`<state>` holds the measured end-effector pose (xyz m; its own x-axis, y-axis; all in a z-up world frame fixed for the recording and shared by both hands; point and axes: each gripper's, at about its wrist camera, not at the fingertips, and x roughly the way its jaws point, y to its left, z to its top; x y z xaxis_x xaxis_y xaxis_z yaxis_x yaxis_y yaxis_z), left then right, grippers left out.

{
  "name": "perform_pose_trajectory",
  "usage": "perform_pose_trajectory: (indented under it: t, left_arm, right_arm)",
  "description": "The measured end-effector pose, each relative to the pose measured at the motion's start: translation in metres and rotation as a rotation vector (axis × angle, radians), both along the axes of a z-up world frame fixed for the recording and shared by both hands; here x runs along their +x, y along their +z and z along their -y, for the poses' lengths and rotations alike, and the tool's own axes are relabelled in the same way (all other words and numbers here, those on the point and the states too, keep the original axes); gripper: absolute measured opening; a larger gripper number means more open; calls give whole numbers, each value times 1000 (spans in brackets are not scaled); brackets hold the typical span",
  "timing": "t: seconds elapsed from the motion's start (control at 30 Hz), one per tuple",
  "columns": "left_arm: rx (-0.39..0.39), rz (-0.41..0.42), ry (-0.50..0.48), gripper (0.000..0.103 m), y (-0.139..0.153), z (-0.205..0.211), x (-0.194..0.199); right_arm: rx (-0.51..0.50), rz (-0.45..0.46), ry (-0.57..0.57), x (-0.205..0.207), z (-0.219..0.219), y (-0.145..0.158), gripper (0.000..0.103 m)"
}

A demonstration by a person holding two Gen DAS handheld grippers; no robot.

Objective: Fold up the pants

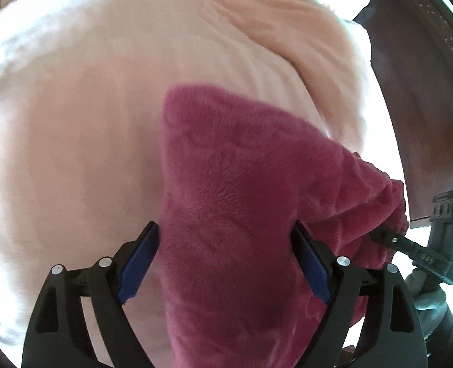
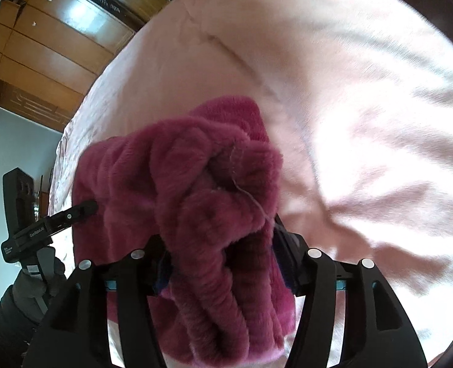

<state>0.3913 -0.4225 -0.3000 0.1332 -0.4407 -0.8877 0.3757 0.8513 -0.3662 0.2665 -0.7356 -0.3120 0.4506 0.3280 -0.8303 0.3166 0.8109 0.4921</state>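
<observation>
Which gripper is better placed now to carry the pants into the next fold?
Probably the right gripper: bunched magenta pants fill its jaws. The left gripper stands wide open around flat cloth.

Black grippers with blue-padded fingers (image 1: 140, 263), silver screws; grey glove (image 2: 47, 276), dark quilted sleeve (image 2: 2, 309).

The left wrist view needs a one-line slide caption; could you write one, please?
Left gripper open astride magenta fleece pants on a pink bedspread.
</observation>
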Motion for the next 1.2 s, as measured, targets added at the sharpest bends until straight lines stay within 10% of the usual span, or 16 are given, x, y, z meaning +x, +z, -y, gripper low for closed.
perform_pose_trajectory:
  t: [0.17, 0.37, 0.83, 1.2]
  left_arm:
    - [19, 106, 17, 84, 38, -8, -14]
    - [69, 199, -32, 84, 59, -1, -53]
    - [291, 212, -208, 90, -14, 30, -107]
    - [326, 218, -202, 91, -9, 46, -102]
  right_arm:
    - [-85, 87, -77, -26, 7, 45, 59]
    - [-157, 181, 95, -46, -43, 87, 59]
    - [-296, -3, 135, -7, -55, 11, 59]
    - [-269, 25, 137, -15, -54, 8, 59]
